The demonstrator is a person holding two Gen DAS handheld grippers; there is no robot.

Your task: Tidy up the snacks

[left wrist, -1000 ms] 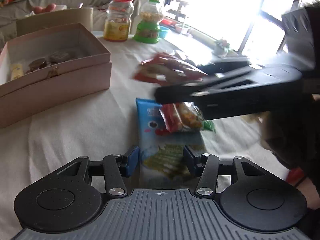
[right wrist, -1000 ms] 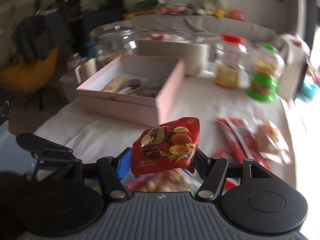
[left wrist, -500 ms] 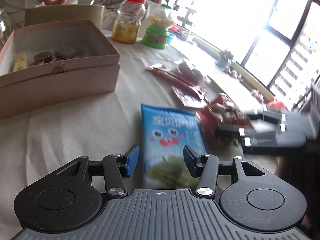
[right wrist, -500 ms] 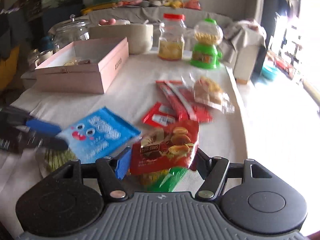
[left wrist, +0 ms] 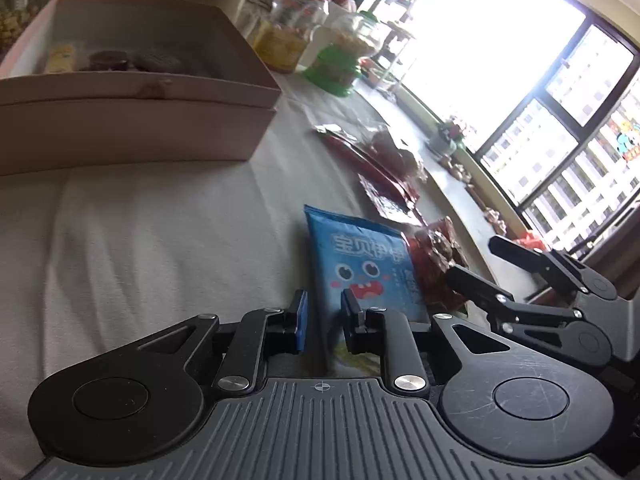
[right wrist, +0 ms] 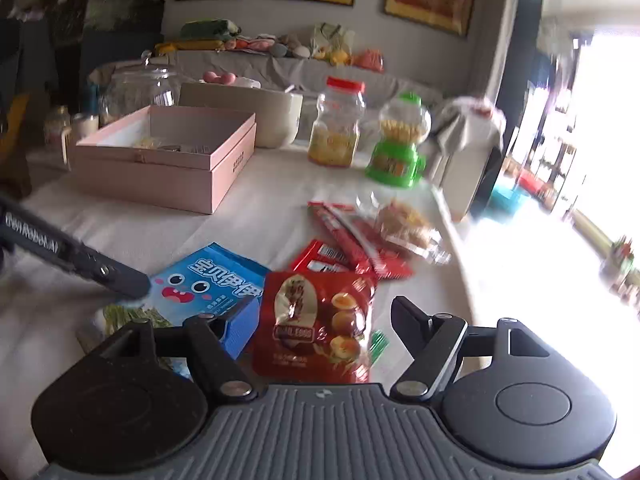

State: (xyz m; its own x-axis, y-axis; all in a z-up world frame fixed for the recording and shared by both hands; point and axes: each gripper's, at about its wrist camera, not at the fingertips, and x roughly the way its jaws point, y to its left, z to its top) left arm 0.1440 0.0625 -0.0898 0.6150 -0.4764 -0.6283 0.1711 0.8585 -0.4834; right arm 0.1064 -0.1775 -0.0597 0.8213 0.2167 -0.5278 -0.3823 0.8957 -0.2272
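Note:
A blue snack packet (left wrist: 360,264) with a cartoon face lies on the white cloth. My left gripper (left wrist: 324,320) is shut on its near edge; the left wrist view shows the pads pinching it. A red quail-egg packet (right wrist: 320,320) rests beside the blue packet (right wrist: 208,280), between the jaws of my right gripper (right wrist: 322,314). Those jaws are opening, and the right finger stands clear of the packet. The left gripper's finger (right wrist: 100,272) reaches onto the blue packet from the left. The right gripper (left wrist: 500,272) shows beside the red packet (left wrist: 436,264).
An open pink box (right wrist: 160,176) with a few snacks stands at the back left. Behind are a red-lidded jar (right wrist: 338,124), a green dispenser (right wrist: 398,148) and a white tub (right wrist: 276,116). Red stick packets (right wrist: 348,236) and a clear cookie bag (right wrist: 404,224) lie near the table's right edge.
The left gripper closed on the blue packet's near edge. The right gripper swung over with the red packet, brought it down beside the blue one and spread its jaws.

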